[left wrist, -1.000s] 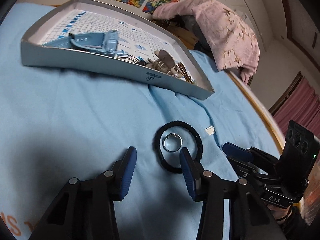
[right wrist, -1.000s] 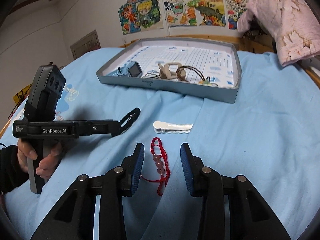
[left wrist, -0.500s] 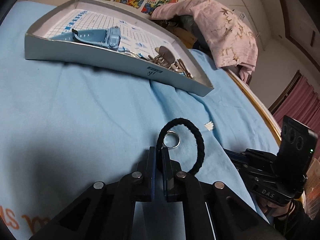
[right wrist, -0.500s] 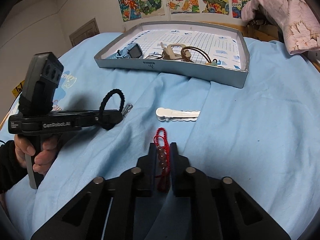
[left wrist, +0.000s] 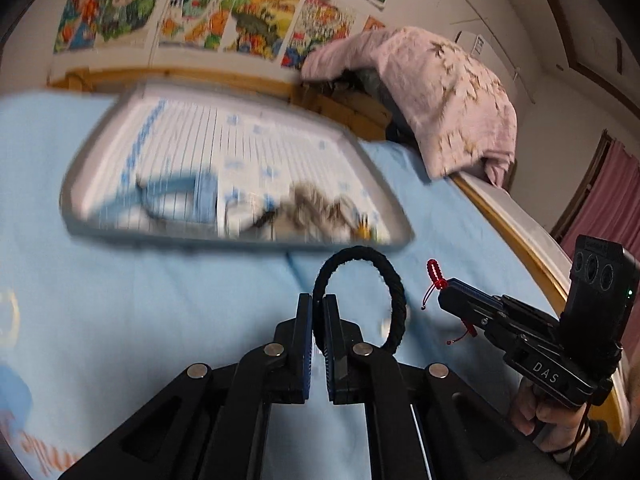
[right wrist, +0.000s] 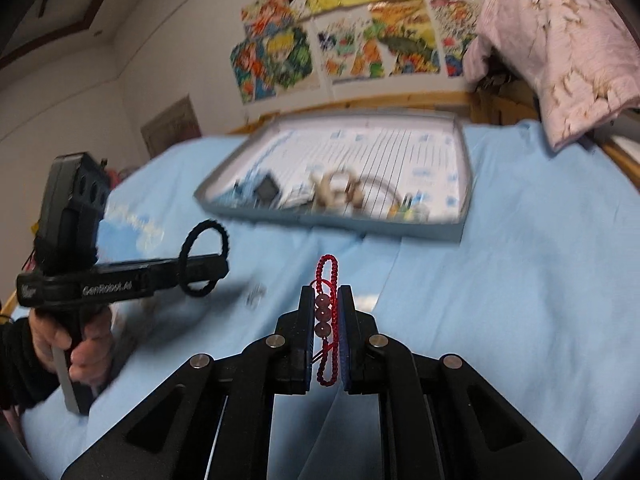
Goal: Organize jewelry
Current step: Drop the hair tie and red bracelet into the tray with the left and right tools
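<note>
My left gripper (left wrist: 318, 308) is shut on a black braided band (left wrist: 394, 292) and holds it upright, lifted off the blue sheet. My right gripper (right wrist: 326, 296) is shut on a red cord bracelet (right wrist: 327, 268) with three dark beads between the pads, also off the sheet. Each gripper shows in the other's view: the right gripper (left wrist: 444, 294) with the red bracelet (left wrist: 434, 272), and the left gripper (right wrist: 218, 268) with the black band (right wrist: 224, 240). A small silver ring (right wrist: 256, 294) lies blurred on the sheet. Ahead sits the grey tray (left wrist: 200, 236) (right wrist: 332, 222), which holds a blue watch and several other pieces.
A pink cloth (left wrist: 440, 92) (right wrist: 560, 48) is draped over the bed's far right corner. The wooden bed rail (left wrist: 520, 236) runs along the right side. Posters cover the wall behind the tray. A person's hand (right wrist: 84, 344) grips the left handle.
Both grippers closed, the left on the black band and the right on the red bracelet, then rose with them off the sheet. The silver ring stayed on the sheet.
</note>
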Demonstrator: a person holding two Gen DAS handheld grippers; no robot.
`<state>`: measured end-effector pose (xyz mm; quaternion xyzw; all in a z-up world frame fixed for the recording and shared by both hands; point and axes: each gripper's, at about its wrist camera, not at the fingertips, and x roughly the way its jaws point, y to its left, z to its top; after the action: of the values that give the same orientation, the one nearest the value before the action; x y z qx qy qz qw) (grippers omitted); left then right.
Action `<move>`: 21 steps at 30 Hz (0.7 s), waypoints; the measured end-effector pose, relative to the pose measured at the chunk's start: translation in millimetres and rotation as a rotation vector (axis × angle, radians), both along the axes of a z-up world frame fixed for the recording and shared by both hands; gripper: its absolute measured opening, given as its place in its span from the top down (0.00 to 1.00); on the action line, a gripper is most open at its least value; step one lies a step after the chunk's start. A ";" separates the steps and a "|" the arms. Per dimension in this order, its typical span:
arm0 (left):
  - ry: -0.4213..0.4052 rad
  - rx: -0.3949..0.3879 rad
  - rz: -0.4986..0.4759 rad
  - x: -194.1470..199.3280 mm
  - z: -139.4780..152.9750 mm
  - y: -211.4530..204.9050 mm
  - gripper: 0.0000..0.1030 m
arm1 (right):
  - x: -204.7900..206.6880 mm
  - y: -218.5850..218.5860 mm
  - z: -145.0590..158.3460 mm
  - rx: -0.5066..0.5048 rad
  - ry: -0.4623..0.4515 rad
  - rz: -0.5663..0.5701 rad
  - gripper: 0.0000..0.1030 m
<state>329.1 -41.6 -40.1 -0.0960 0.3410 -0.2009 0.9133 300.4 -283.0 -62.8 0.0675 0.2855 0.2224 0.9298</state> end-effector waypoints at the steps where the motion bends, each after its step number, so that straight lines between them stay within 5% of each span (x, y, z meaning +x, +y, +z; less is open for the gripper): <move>1: -0.013 0.003 0.014 7.6 6.3 -1.9 0.95 | 4.1 -1.6 3.1 0.009 -0.011 -0.009 0.91; 9: -0.014 0.082 0.121 74.7 16.9 -10.5 0.95 | 75.8 -12.1 24.9 0.115 -0.068 -0.124 0.91; 21: 0.105 0.220 0.167 112.9 -16.3 -32.0 0.95 | 132.1 -1.3 -18.5 0.116 -0.023 -0.106 0.91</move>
<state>442.0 -73.6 -56.5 -0.0338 0.3991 -0.0801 0.9128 432.5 -284.2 -81.3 0.1340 0.2575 0.1898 0.9379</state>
